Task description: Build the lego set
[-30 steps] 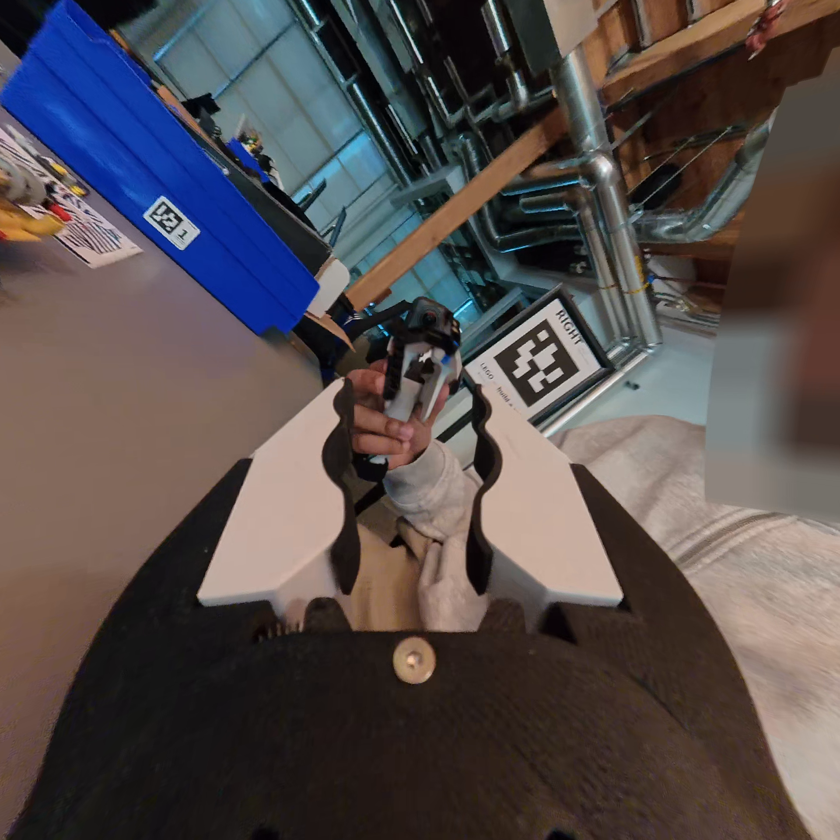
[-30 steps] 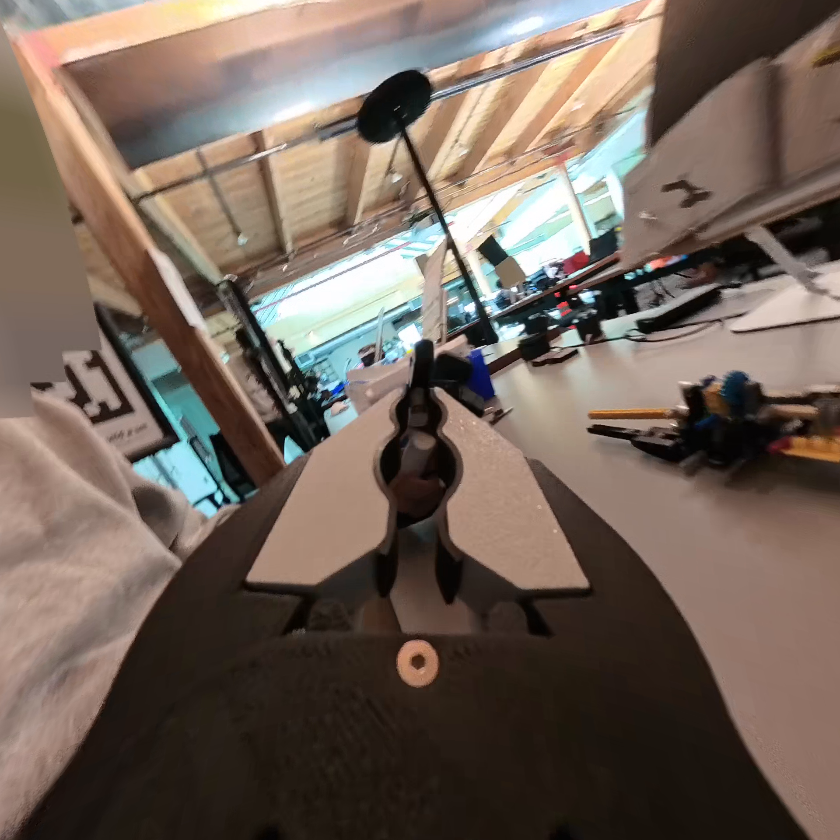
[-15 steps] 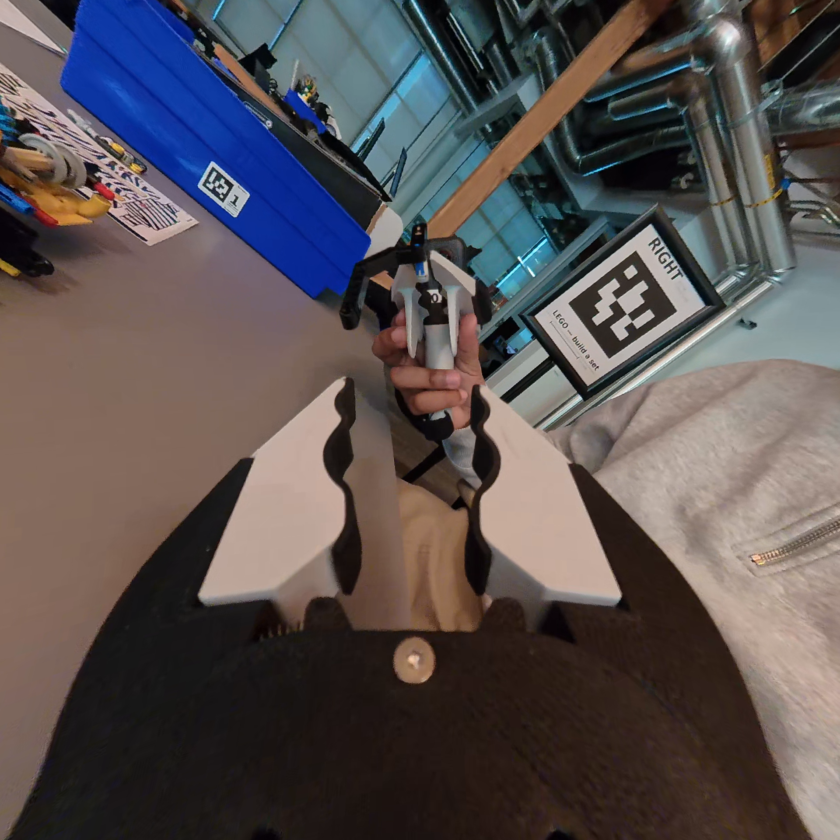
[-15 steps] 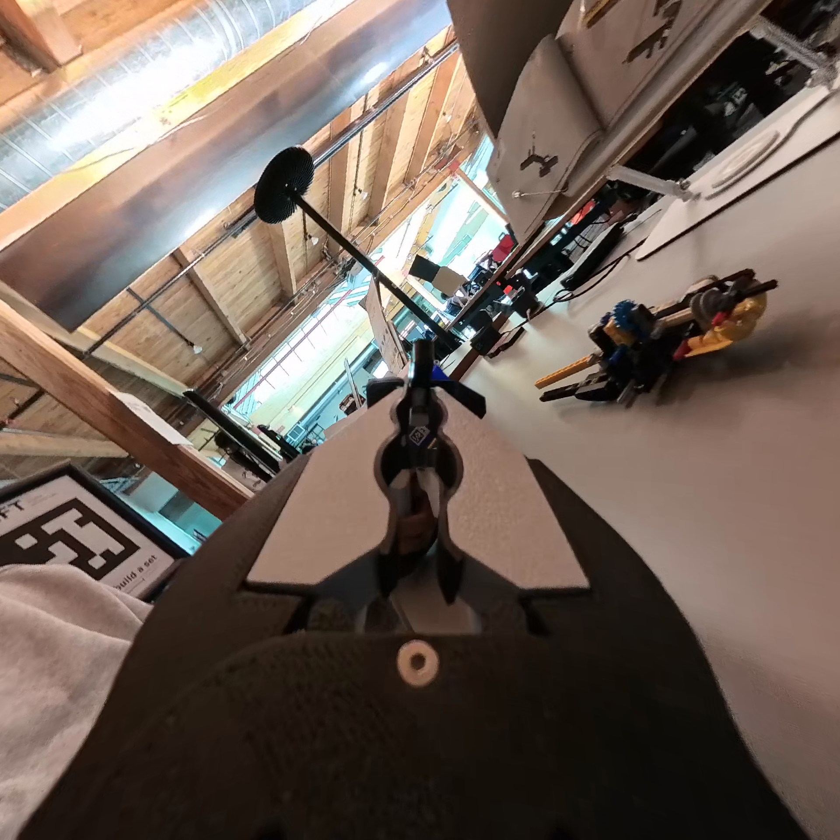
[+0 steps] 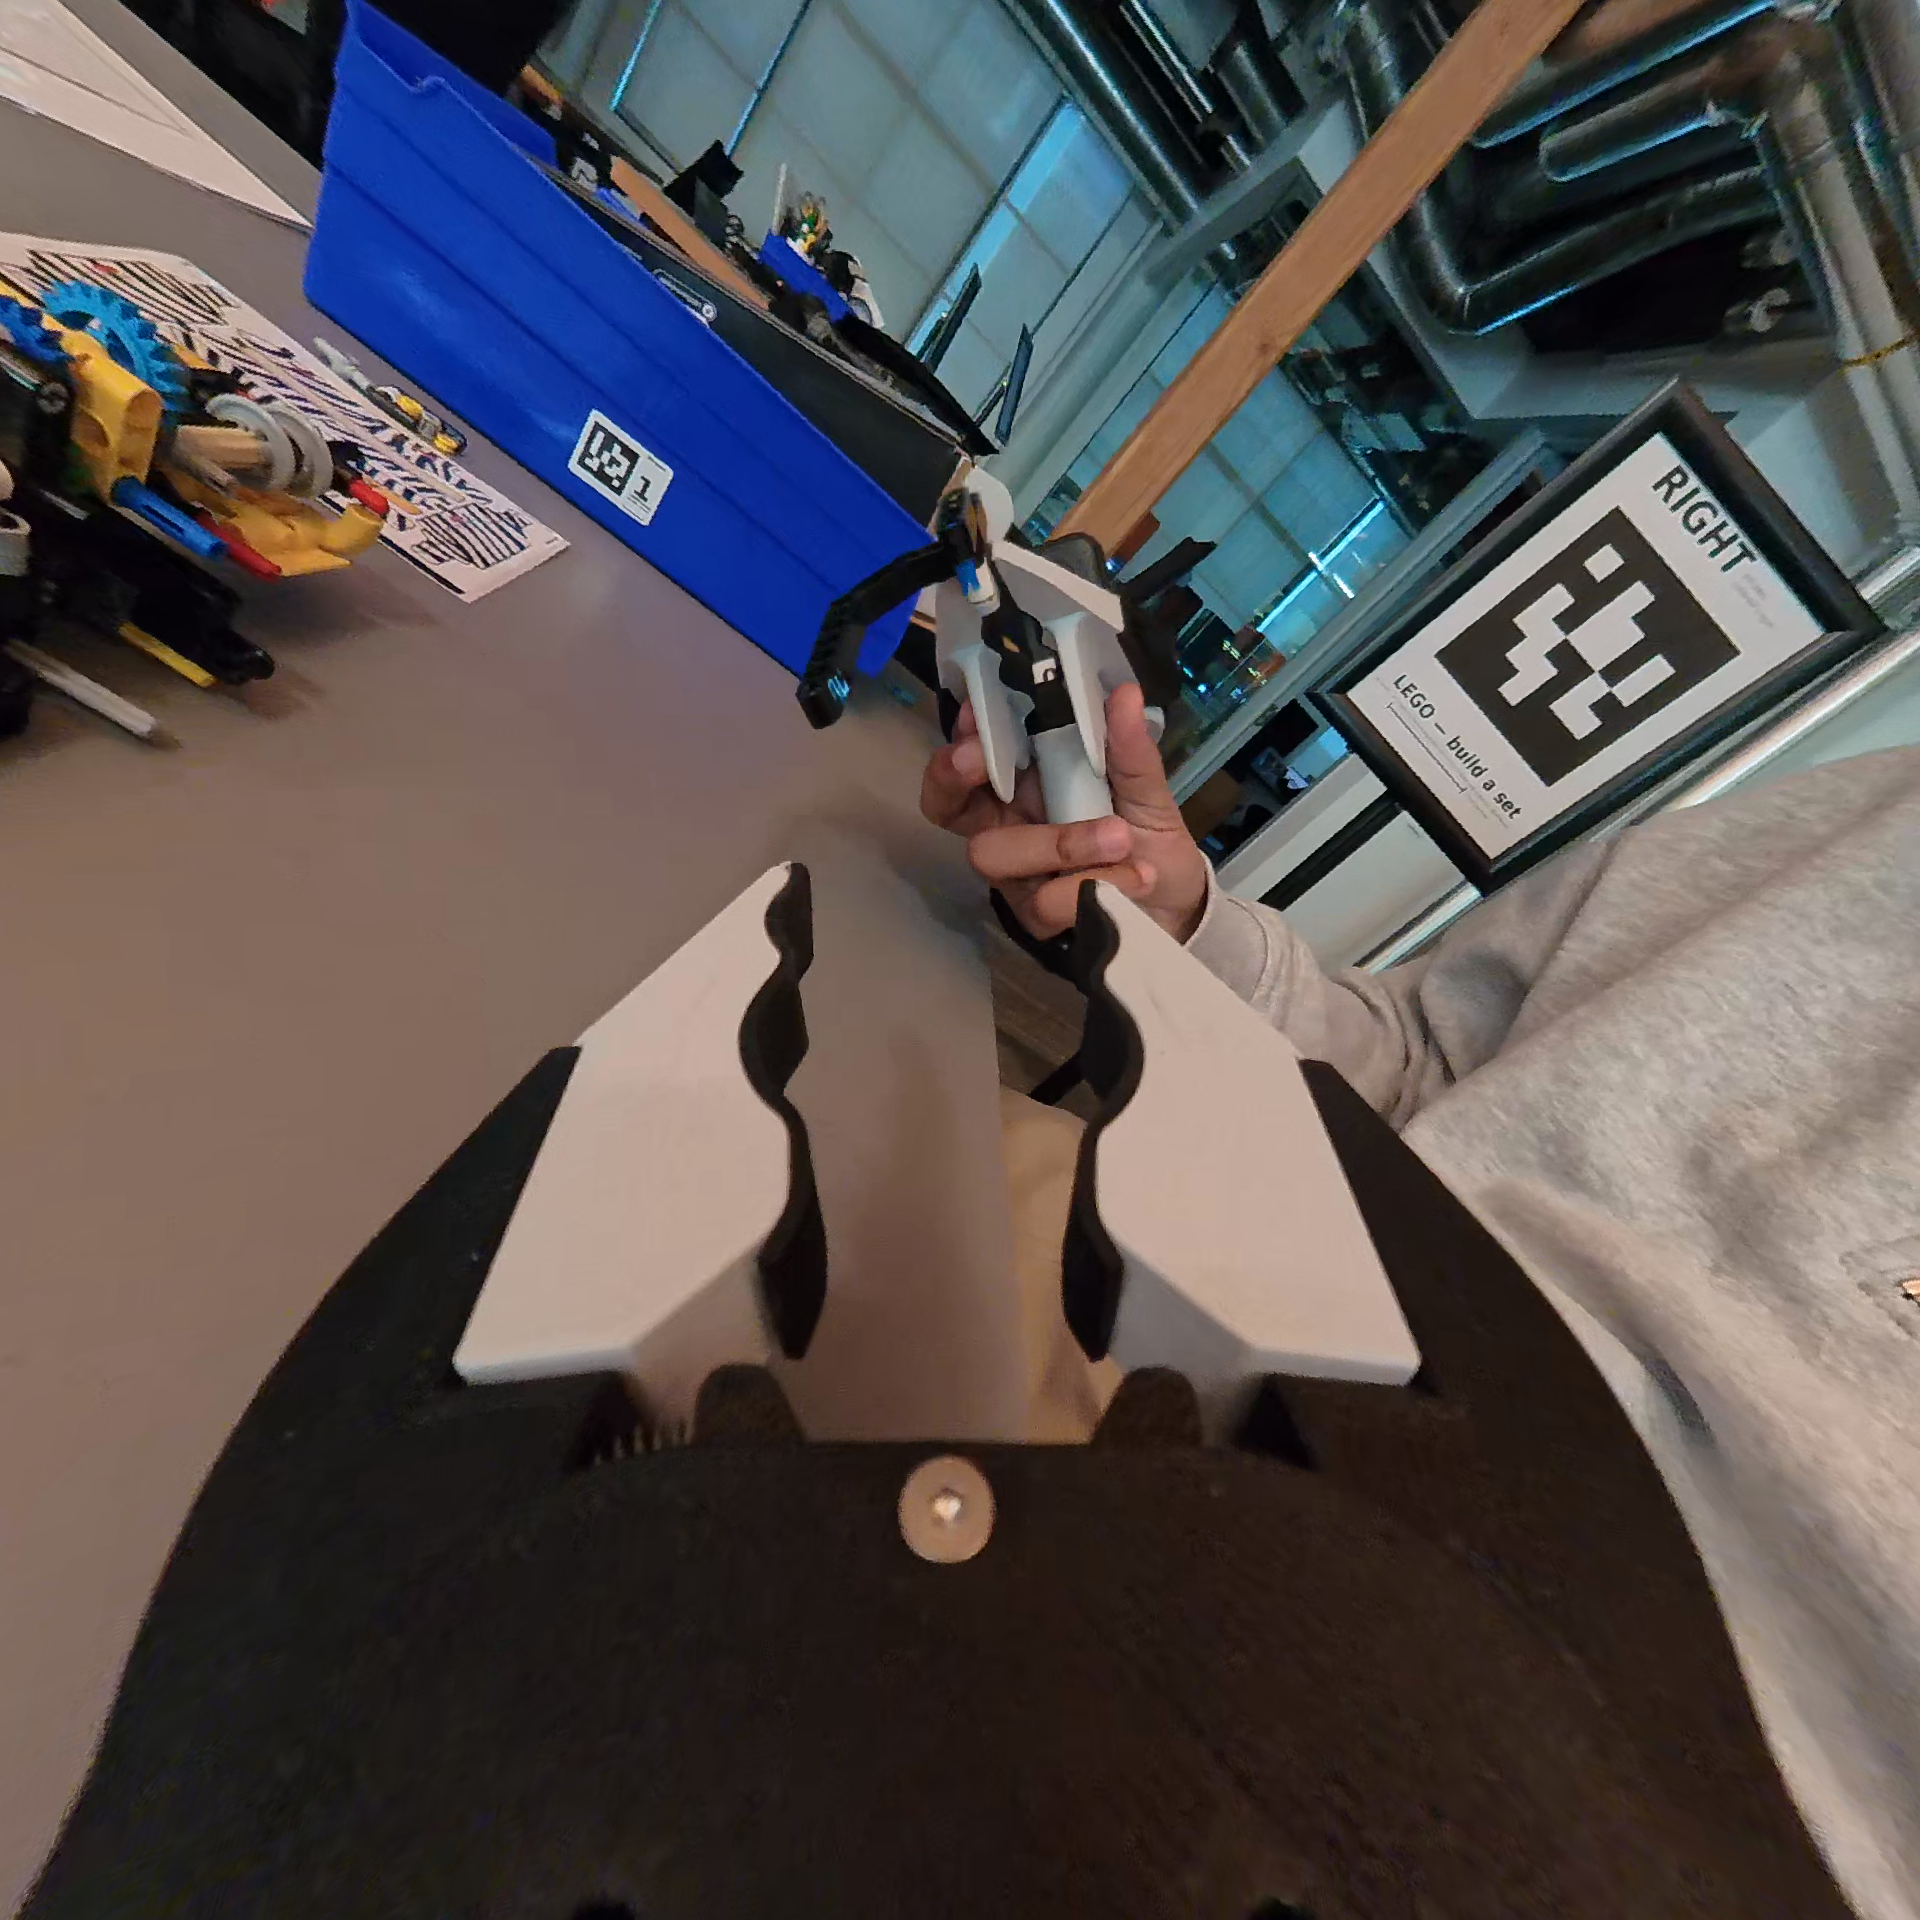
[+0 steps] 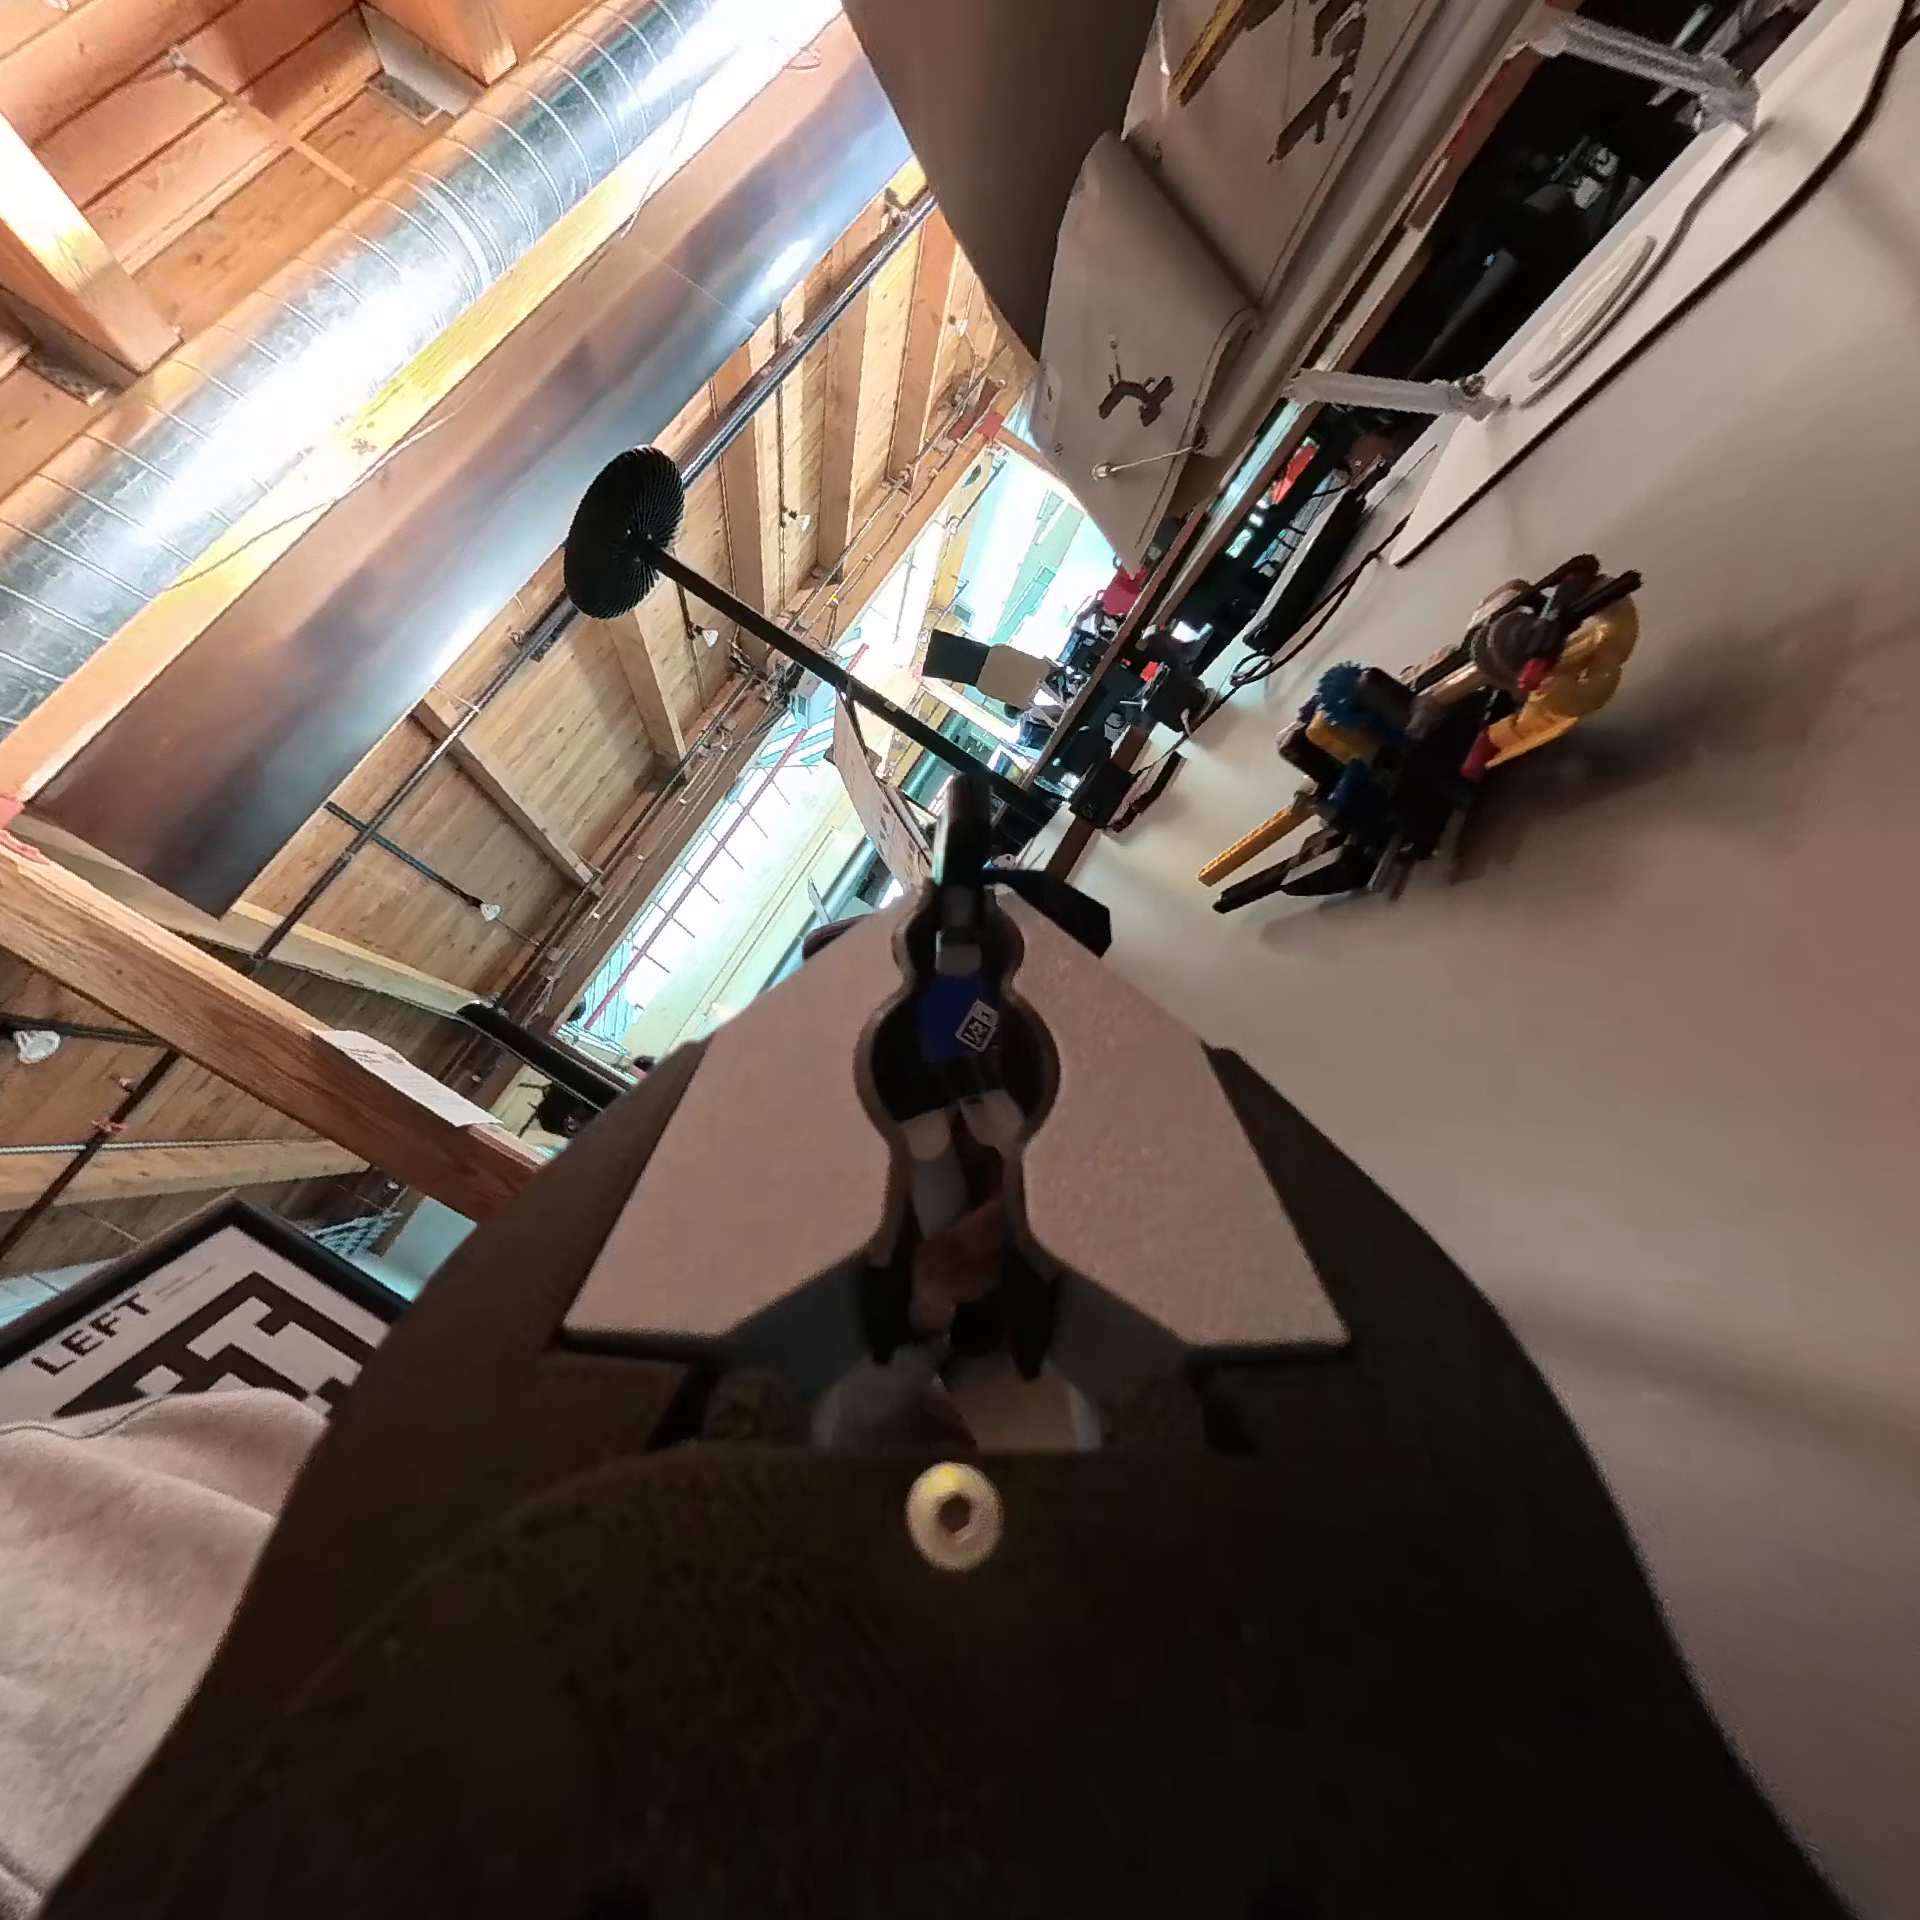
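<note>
My left gripper [image 5: 940, 894] is open and empty, held over the near edge of the grey table [image 5: 416, 883]. My right gripper [image 6: 961, 920] is shut on a black lego beam [image 6: 968, 831] with a blue pin; the beam sticks out past the fingertips. The left wrist view shows the right gripper [image 5: 1023, 644] farther off, held up in a hand, with the black angled beam [image 5: 862, 623] hanging from its tip. The part-built lego model [image 5: 135, 468], black, yellow and blue with gears, lies on the table at far left. It also shows in the right wrist view [image 6: 1455, 748].
A blue bin [image 5: 540, 343] stands at the back of the table, with a printed sheet [image 5: 436, 520] in front of it under the model. A framed marker sign [image 5: 1590, 644] stands at right. A grey sleeve [image 5: 1558, 1039] fills the right side. A flat white board [image 6: 1662, 343] lies beyond the model. The tips of one gripper are about 11 centimetres away from the tips of the other.
The left view has swung toward the table, bringing the model into view. The right gripper, still shut on the beam, has tilted, and the model sits higher in its view.
</note>
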Available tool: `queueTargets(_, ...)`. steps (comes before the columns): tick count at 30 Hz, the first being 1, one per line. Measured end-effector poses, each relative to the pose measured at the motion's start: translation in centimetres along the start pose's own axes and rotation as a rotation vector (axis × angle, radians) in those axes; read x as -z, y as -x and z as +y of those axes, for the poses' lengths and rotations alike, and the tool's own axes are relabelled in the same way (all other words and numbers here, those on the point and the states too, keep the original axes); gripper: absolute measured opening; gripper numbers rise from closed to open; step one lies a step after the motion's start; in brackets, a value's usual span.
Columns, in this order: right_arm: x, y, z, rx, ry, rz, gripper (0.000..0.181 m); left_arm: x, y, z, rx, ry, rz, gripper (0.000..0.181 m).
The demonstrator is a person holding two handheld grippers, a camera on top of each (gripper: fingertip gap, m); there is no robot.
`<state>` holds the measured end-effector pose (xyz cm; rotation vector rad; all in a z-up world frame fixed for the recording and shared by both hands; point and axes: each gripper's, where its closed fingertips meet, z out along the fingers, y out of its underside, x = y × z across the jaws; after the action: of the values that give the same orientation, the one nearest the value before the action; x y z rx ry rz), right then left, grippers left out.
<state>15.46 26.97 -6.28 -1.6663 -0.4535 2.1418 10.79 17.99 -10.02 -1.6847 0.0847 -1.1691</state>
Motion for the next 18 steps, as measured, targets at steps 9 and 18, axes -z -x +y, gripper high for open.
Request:
queueTargets(9,0.3,-0.4,-0.5,-0.043,-0.019,-0.014,0.005,-0.2,-0.1,0.3,-0.025,0.019,-0.009,0.047)
queueTargets(18,0.1,0.7,0.0,0.014,-0.001,-0.053,0.005,-0.2,0.0,0.2,-0.027,0.009,-0.016,0.046)
